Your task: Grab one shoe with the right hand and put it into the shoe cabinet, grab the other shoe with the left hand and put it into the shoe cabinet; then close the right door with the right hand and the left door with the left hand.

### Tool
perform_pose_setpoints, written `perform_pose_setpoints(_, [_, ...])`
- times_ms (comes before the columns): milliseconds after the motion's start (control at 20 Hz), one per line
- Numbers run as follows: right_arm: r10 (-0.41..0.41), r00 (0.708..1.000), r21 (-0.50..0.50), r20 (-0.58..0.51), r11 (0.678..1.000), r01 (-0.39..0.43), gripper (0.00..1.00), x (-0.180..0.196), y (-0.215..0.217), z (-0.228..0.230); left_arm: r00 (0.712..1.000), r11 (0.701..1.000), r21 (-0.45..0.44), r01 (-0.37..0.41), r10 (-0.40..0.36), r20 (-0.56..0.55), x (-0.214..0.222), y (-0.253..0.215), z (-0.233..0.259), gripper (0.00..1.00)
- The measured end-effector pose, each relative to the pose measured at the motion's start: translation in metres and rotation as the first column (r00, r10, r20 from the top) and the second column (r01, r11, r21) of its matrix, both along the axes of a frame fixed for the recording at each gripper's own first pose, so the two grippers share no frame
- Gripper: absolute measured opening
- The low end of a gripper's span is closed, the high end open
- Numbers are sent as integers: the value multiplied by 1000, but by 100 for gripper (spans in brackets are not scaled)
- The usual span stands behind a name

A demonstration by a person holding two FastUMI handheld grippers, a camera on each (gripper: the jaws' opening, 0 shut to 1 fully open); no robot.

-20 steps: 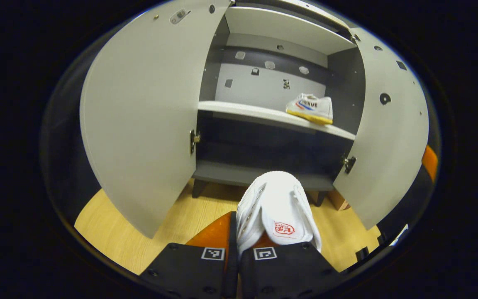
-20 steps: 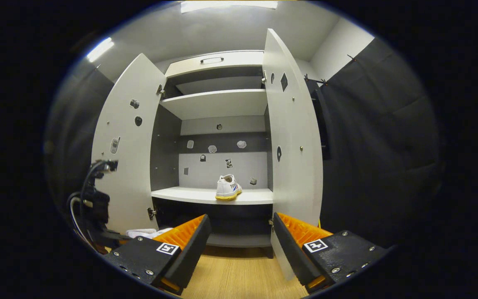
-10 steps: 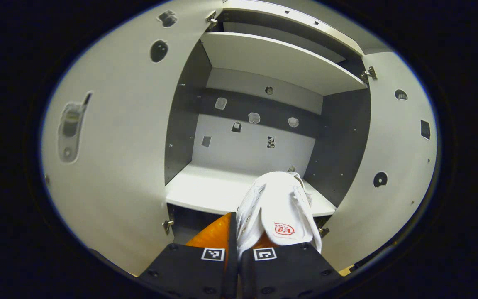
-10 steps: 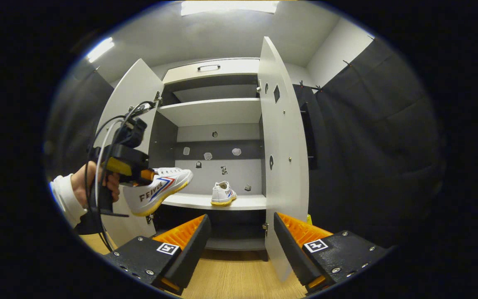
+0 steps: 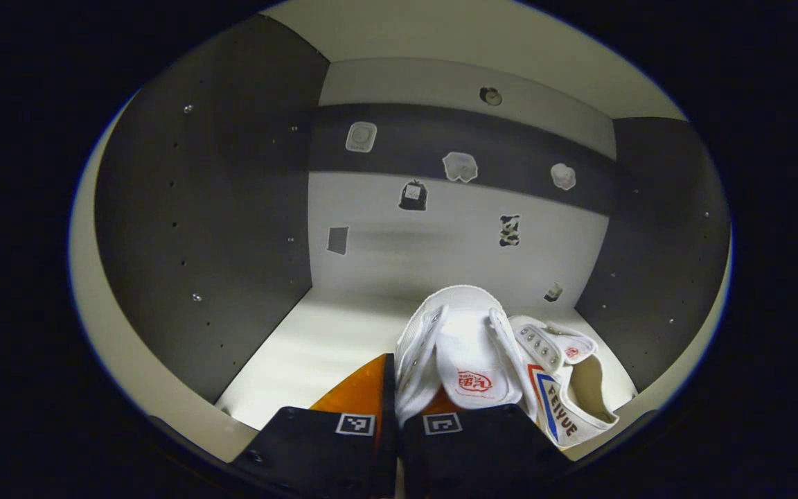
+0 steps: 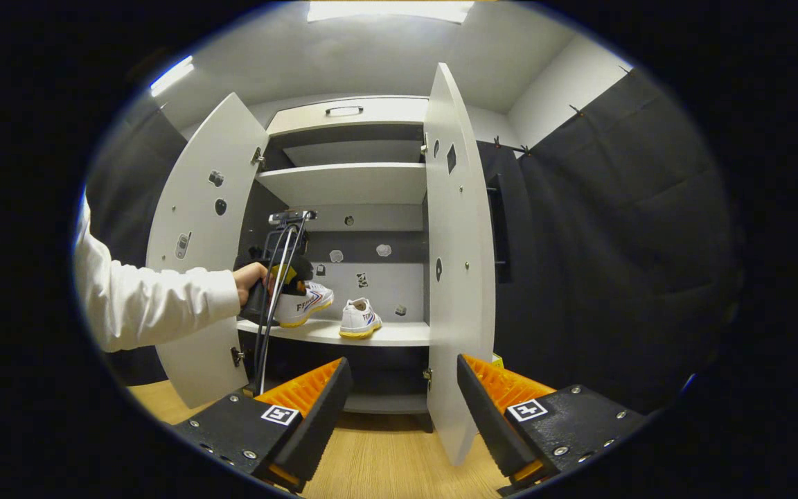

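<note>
My left gripper is clamped on one white shoe, holding it over the cabinet's middle shelf, beside the other shoe resting there. My right gripper hangs wide open and empty before the open right door.

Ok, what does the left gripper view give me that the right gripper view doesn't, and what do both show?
Left gripper view: a close look inside the compartment, the left hand-held gripper shut on the held shoe, with the placed shoe right beside it. Right gripper view: the whole shoe cabinet, both doors open, the left door and right door, the person's sleeve, and the open right hand-held gripper. Both show the two shoes over the middle shelf.
</note>
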State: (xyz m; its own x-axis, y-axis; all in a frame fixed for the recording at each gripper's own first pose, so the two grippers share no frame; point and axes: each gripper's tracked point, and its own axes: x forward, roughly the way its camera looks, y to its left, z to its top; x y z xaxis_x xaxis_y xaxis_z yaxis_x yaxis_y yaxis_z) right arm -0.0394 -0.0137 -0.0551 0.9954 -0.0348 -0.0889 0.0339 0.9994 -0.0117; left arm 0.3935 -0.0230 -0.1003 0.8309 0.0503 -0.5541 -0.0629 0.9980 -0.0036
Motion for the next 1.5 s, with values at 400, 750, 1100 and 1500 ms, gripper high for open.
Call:
perform_pose_setpoints(400, [-17,999,5,-44,1000,17,94,4,-6,-16,996,999,2,-48,48,-81,9,12,-34,11])
perform_pose_setpoints(750, [-2,999,4,-51,1000,2,94,5,-2,-19,995,999,10,-34,35,-89,3,5,-28,43])
perform_pose_setpoints(1100, [17,999,34,-50,999,-15,93,10,3,-18,1000,1000,10,-3,3,-7,-18,14,-4,94])
perform_pose_setpoints(1500, [80,996,36,-40,996,-78,93,7,23,-13,977,994,-57,89,-76,201,-91,6,62,98])
